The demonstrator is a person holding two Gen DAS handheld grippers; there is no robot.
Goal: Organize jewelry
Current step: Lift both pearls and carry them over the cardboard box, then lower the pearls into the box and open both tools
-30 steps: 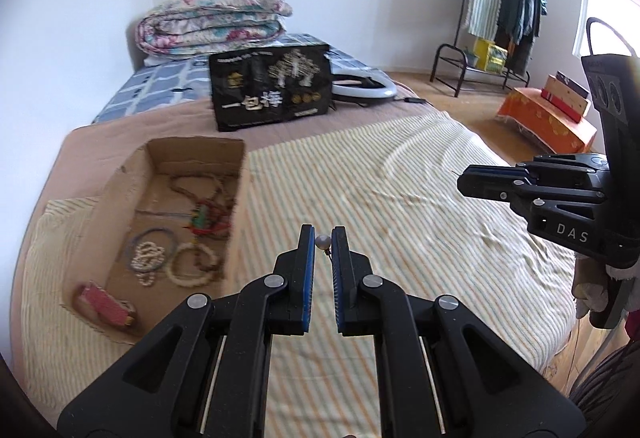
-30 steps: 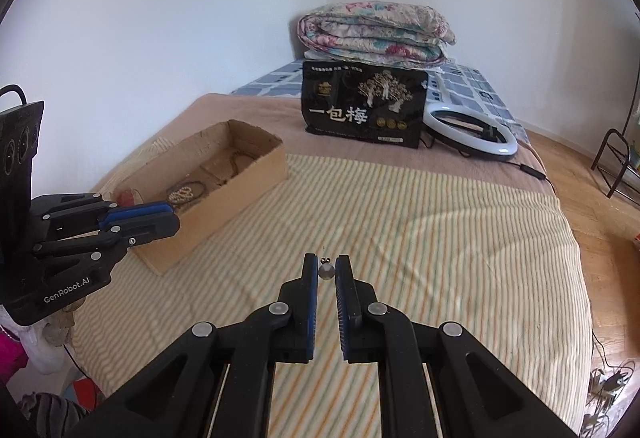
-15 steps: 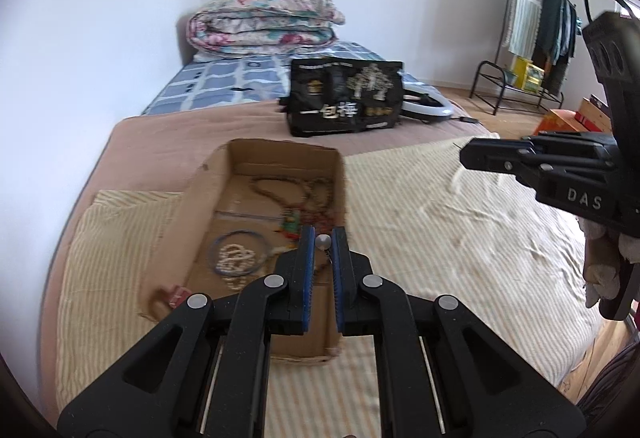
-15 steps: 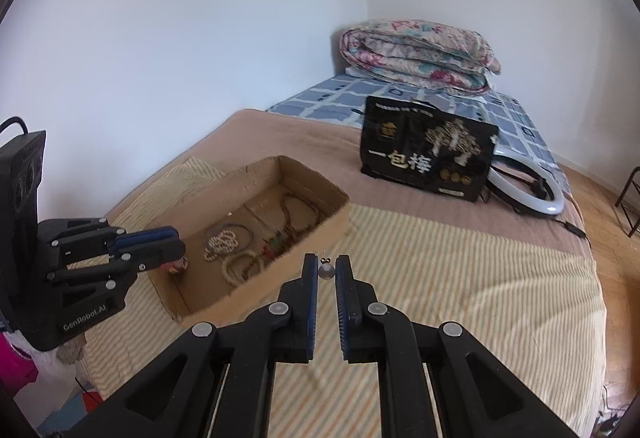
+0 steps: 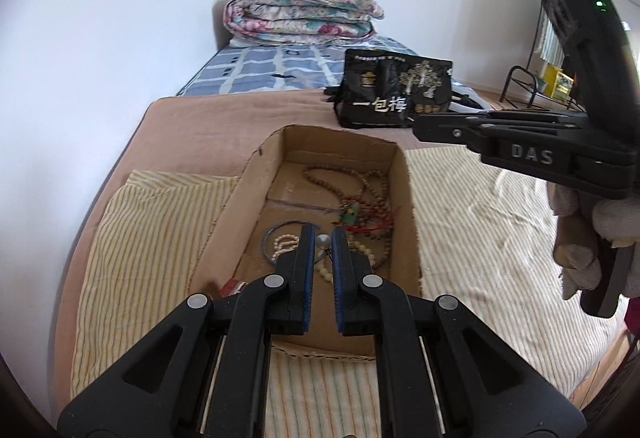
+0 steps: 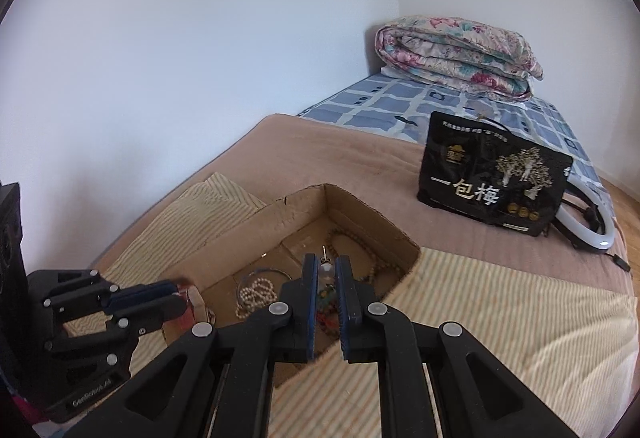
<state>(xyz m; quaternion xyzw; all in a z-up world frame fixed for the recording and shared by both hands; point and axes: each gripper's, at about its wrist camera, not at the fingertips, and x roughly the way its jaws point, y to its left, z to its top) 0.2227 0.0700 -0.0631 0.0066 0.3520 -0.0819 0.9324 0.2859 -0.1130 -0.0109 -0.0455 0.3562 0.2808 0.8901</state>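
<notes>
Left hand-held gripper [image 5: 322, 242] clamped on a small pearl earring [image 5: 322, 240] above the cardboard box [image 5: 408, 198]; right hand-held gripper [image 6: 325, 270], marked "DAS", clamped on another earring [image 6: 325, 269]; black bag [image 6: 492, 184] beyond reads "一包梅".

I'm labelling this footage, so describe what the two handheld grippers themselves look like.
Both are black plastic with silver rivets and blue finger pads. The left gripper reads "GenRobot.AI" seen from the right wrist view. The right gripper reads "DAS", with a green light and a cable loop on top.

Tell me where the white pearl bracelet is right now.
The white pearl bracelet lies inside the cardboard box, near its left wall, within a thin bangle, just left of the left gripper.
</notes>
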